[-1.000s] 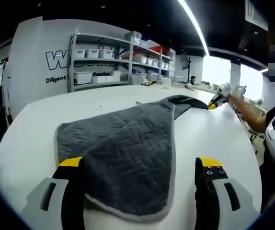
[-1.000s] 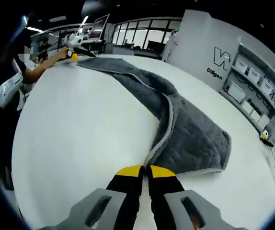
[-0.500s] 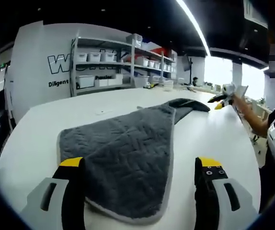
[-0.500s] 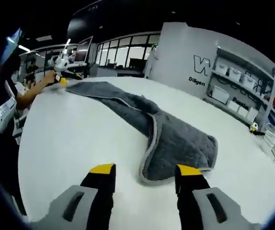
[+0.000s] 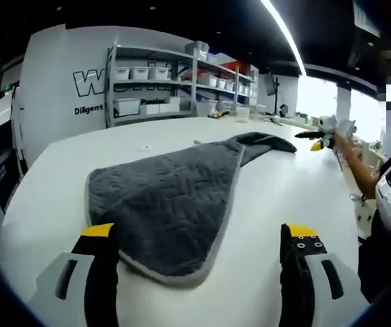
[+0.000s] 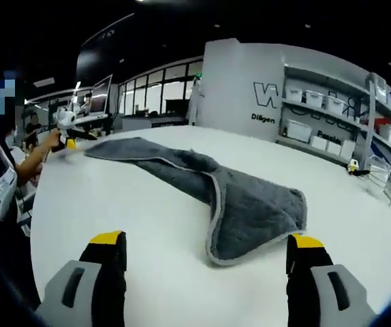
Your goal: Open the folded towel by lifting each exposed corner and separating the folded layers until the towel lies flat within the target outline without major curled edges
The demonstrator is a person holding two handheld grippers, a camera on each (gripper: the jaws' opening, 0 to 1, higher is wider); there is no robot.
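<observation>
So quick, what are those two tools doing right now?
Left tool: open, holding nothing, grey towel ahead.
Right tool: open, holding nothing.

Matt grey quilted cloth towel [image 5: 171, 204] with paler stitched edging, smooth white satin table [image 5: 284, 197]

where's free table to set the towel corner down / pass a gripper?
Bare table on the person's side of the grey towel, up to the table's edge. Also bare between the towel and the shelving. Crowded only at the far end, where a hand holds another gripper.
</observation>
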